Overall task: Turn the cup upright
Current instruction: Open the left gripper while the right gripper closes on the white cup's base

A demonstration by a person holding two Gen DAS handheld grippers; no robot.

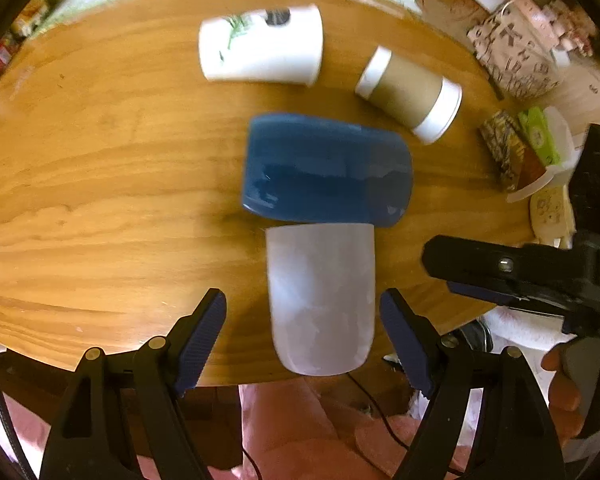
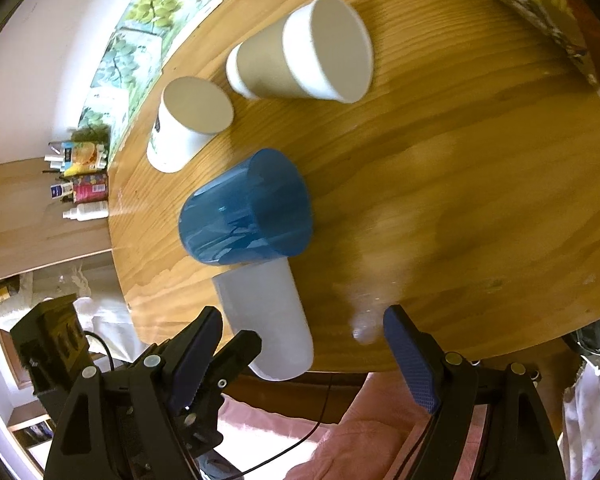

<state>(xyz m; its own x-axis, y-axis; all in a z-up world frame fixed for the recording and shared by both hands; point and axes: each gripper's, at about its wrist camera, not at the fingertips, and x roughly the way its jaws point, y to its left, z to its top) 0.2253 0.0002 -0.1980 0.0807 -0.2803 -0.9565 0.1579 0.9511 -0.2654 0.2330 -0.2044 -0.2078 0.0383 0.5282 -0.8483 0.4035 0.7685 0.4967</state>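
At the near edge of the round wooden table (image 1: 100, 184), a frosted white cup (image 1: 320, 300) lies on its side, jutting over the edge, a blue cup (image 1: 324, 168) touching it. The left gripper (image 1: 302, 336) straddles it, fingers spread; the right gripper (image 2: 302, 356) hangs open beside.

4 cups lie on their sides on the wooden table: a frosted white cup (image 1: 322, 300) at the near edge, touching a blue translucent cup (image 1: 326, 170). Beyond lie a white printed paper cup (image 1: 262, 48) and a brown-sleeved paper cup (image 1: 410, 92).
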